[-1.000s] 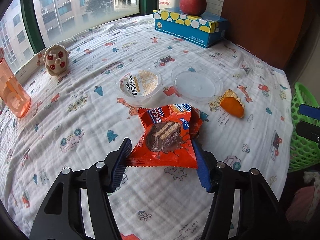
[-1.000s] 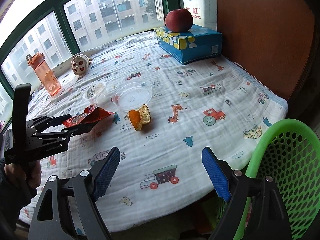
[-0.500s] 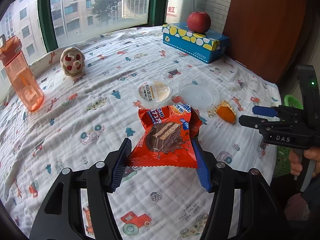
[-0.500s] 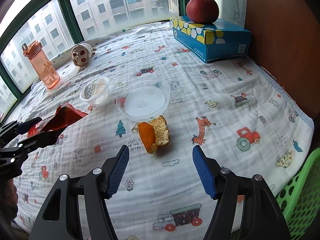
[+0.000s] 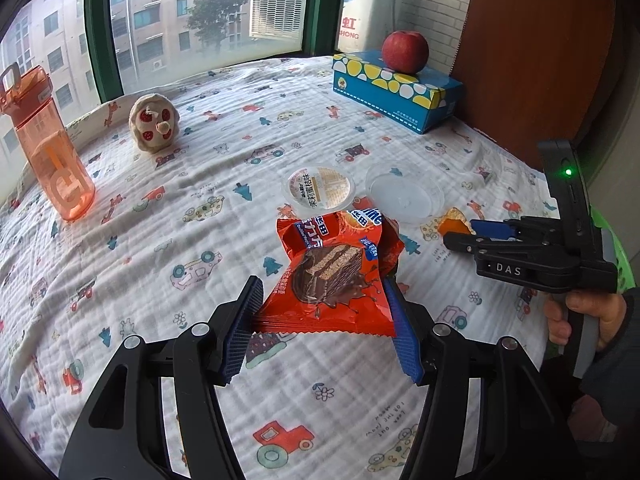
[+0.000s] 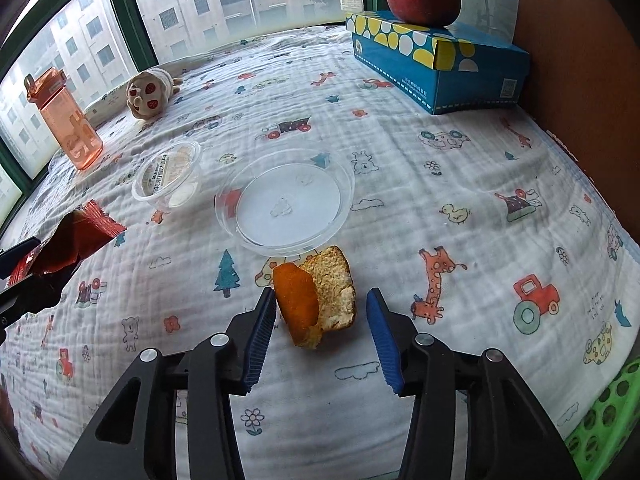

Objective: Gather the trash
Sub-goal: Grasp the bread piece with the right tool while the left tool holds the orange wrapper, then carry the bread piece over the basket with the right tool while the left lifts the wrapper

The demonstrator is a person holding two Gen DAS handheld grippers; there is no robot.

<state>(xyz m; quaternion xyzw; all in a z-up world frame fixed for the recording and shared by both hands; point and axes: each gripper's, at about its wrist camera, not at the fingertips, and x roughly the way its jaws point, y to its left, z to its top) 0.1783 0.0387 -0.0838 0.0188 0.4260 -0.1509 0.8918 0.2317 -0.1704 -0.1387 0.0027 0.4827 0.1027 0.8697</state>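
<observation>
Orange peel [image 6: 316, 304] lies between the closing right tongs [image 6: 322, 316].

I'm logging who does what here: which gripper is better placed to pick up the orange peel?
Right. The right gripper already straddles the orange peel, its jaws just closing, while the left gripper is clamped on the red snack wrapper.

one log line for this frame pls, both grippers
left gripper: shut on snack wrapper, lifted off cloth | right gripper: jaws just closing around orange peel, not yet pinched | next: grip peel
</observation>
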